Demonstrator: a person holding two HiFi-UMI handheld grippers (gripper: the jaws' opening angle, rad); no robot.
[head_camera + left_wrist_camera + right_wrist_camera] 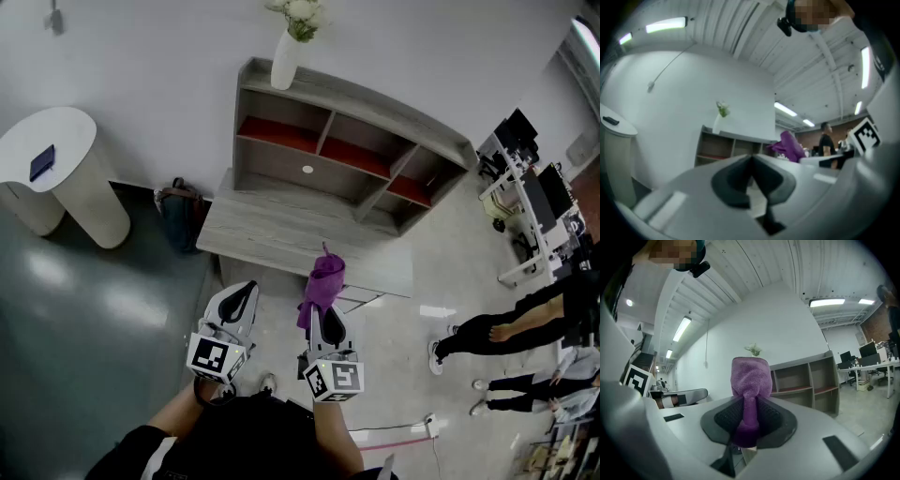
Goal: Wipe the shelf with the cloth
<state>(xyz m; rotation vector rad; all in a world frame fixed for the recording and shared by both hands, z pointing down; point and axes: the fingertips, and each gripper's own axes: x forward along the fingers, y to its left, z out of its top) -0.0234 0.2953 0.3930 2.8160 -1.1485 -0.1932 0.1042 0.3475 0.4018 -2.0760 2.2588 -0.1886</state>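
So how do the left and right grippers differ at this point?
The right gripper is shut on the purple cloth; the left gripper holds nothing. The left's pads meet each other, while the right's are kept apart by the cloth, which stands up out of them. Both are held short of the shelf, touching nothing on it.

The shelf (347, 159) is standing at the far wall (169, 56), its low board (272, 234) reaching toward the near side. A vase (284, 58) is sitting on its top at the left end. Left of the shelf a bag (178, 211) is lying on the floor (94, 309), and further left a table (56, 159) is standing. On the near side of the board, the cloth (322, 286) is sitting between the jaws of the right gripper (328, 319); the left gripper (239, 298) is hanging just beside it, on the left.
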